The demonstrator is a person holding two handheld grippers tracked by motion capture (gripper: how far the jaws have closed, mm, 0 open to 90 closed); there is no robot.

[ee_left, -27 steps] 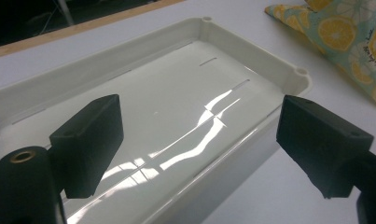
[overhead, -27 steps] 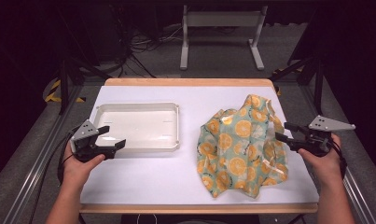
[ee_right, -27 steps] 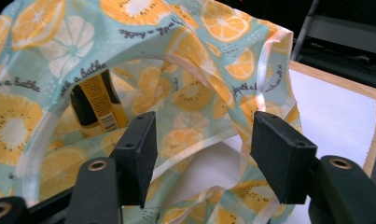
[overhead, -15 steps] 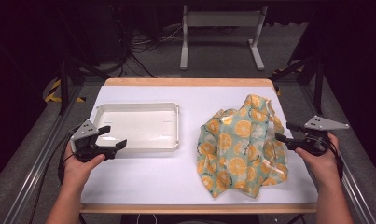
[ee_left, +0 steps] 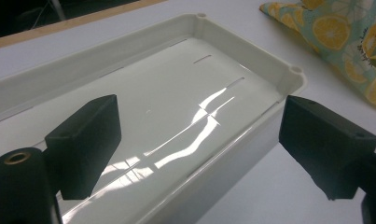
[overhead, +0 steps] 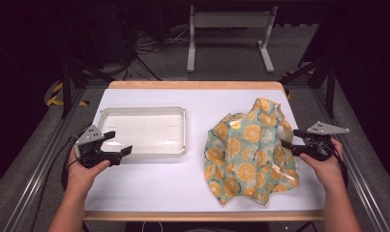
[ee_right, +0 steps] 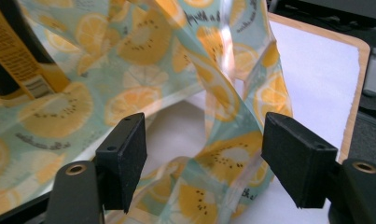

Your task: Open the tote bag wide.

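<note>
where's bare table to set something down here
Free: the strip between the white tray and the orange-print bag, and the near edge in front of the tray. Crowded: the right side, where the bag meets the right gripper.

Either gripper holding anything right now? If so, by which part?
Nothing held. Left gripper open at the tray's near rim; right gripper open around the orange-print bag's handle, pads not pressing.

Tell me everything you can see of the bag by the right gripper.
The bag is glossy, partly see-through plastic printed with orange slices on pale green. It lies crumpled on the table's right half, apart from the tray, one loop handle raised at its right edge. The right gripper reaches into that edge with open jaws either side of the handle. Something yellow and black shows through its film.
</note>
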